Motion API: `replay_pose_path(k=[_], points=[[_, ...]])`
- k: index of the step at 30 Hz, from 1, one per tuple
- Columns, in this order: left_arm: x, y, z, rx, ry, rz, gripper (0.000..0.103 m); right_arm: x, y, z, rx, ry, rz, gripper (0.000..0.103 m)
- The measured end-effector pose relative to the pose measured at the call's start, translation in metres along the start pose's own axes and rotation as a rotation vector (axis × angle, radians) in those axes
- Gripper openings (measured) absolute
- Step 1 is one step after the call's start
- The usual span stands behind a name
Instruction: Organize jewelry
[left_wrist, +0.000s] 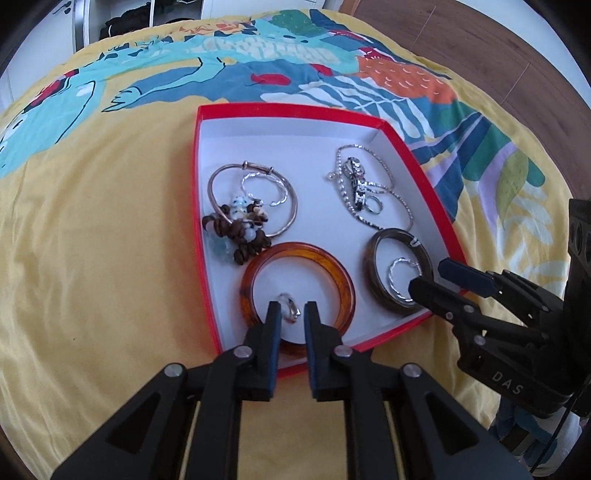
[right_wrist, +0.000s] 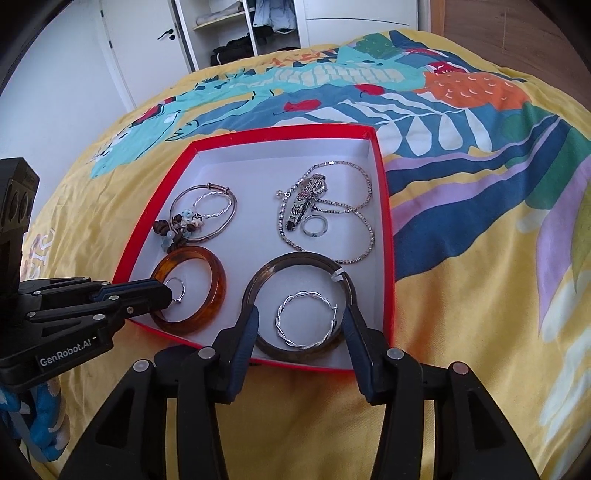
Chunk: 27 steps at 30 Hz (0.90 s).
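Left hand-held gripper (left_wrist: 291, 314) sat parted around a small ring (left_wrist: 289, 309) inside the amber bangle (left_wrist: 297, 266); right hand-held gripper (right_wrist: 300, 320) spread wide, straddling the dark bangle (right_wrist: 299, 302) at the red box's (right_wrist: 384, 206) near edge.

Bangles (left_wrist: 297, 288), chains (right_wrist: 334, 206), perhaps rings (right_wrist: 314, 225) lie flat inside red box (left_wrist: 199, 177).

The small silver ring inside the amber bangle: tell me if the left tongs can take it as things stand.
Probably yes. The left tongs stand open, straddling the small silver ring inside the amber plastic bangle; nothing lies over it, though the bangle's rim crowds them.

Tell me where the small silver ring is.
The small silver ring lies inside the amber bangle at the red box's near edge, between the left hand-held gripper's fingertips.
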<state>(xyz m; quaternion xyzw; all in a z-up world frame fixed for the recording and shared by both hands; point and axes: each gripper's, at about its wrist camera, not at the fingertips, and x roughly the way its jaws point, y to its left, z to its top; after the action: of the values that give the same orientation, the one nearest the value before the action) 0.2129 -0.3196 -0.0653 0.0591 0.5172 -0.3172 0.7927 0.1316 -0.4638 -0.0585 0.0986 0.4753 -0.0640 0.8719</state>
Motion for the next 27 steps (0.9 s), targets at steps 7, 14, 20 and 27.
replay_pose_path(k=[7,14,20,27], points=[[-0.032,-0.001,-0.006,-0.007,-0.034,0.001,0.019,-0.025,0.002,-0.005,0.057,-0.036,-0.004,0.049],[-0.082,0.011,-0.022,-0.043,-0.09,0.054,0.022,-0.064,0.021,-0.015,0.101,-0.078,-0.012,0.055],[-0.139,0.026,-0.051,-0.082,-0.156,0.151,0.033,-0.103,0.06,-0.028,0.096,-0.123,0.019,0.062],[-0.209,0.037,-0.095,-0.125,-0.245,0.264,0.036,-0.149,0.113,-0.046,0.039,-0.176,0.073,0.071]])
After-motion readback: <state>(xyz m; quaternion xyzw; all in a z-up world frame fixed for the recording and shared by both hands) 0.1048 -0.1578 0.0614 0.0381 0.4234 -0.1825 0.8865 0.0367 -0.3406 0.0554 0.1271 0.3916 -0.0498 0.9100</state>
